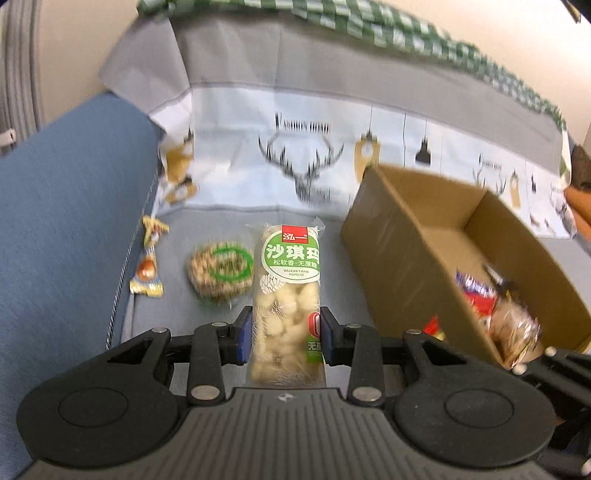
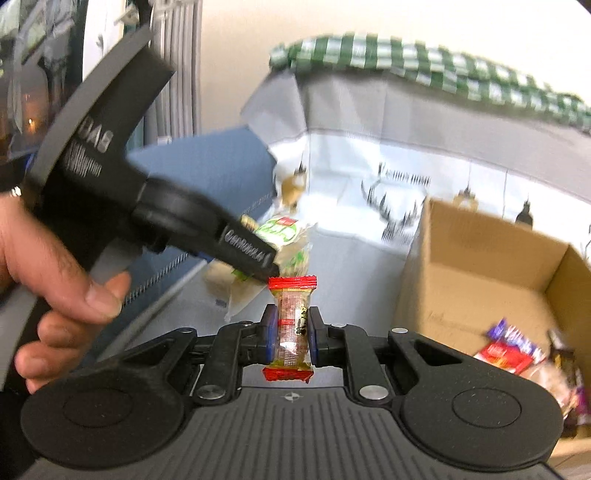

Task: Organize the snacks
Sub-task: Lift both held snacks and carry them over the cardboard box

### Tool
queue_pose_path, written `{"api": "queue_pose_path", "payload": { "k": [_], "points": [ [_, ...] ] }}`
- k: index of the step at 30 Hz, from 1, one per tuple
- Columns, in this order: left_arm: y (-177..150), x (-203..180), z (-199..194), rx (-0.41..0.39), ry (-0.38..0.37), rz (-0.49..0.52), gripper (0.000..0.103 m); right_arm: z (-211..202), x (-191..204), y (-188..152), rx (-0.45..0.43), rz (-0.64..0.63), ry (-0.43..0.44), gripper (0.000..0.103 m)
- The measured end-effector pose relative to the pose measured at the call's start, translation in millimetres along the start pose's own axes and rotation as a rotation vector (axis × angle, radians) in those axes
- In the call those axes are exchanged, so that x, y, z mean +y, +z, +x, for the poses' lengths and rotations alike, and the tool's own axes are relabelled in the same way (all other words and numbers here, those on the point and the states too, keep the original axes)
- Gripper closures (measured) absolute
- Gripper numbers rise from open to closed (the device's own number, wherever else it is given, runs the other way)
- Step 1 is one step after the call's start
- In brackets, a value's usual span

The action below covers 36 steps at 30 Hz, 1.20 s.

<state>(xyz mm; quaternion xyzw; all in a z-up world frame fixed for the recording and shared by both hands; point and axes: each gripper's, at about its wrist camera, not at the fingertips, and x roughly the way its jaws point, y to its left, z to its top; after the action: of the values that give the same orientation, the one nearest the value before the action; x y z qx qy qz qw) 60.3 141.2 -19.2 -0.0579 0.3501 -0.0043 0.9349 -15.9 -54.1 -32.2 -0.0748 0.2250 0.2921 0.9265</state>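
My left gripper [image 1: 286, 319] is shut on a long clear sachima snack pack [image 1: 286, 295] with a green label, held above the grey sofa cover. A round green-labelled snack [image 1: 221, 271] and a small yellow candy packet [image 1: 147, 275] lie to its left. The open cardboard box [image 1: 391, 258] stands to the right with several snacks [image 1: 491, 306] inside. My right gripper [image 2: 291, 319] is shut on a small clear snack bar with red ends [image 2: 291, 325]. The left gripper [image 2: 243, 251] with its pack [image 2: 291, 236] shows ahead of it, and the box [image 2: 476, 258] sits to the right.
A blue cushion [image 1: 62, 206] borders the left side. A printed deer cloth [image 1: 306, 162] covers the sofa back, with a green checked cloth [image 1: 369, 26] on top. A hand [image 2: 48, 266] holds the left gripper at the left of the right wrist view.
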Motion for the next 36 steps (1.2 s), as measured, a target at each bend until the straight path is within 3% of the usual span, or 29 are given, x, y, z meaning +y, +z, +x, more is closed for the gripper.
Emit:
{"api": "queue_pose_path", "payload": {
  "k": [9,16,21,24,36],
  "points": [
    [8,-10,-14,-0.09,-0.003,-0.018,0.064,-36,-47,36,-0.129,0.046,-0.034,0.086],
    [8,-30,-16,-0.133,-0.011,0.04,0.063,-50,-105,63,-0.208,0.004,-0.102,0.086],
    [9,-48,-16,-0.172,-0.013,0.063,0.063,-40,-153,47,-0.159,0.118,-0.187,0.086],
    [12,-60,-16,-0.206,-0.013,0.075,0.063,-43,-170,42,-0.175,0.166,-0.219,0.086],
    [21,-122,-3,-0.274,-0.133,0.111,0.063,-48,-199,27,-0.155,0.099,-0.295,0.086]
  ]
}}
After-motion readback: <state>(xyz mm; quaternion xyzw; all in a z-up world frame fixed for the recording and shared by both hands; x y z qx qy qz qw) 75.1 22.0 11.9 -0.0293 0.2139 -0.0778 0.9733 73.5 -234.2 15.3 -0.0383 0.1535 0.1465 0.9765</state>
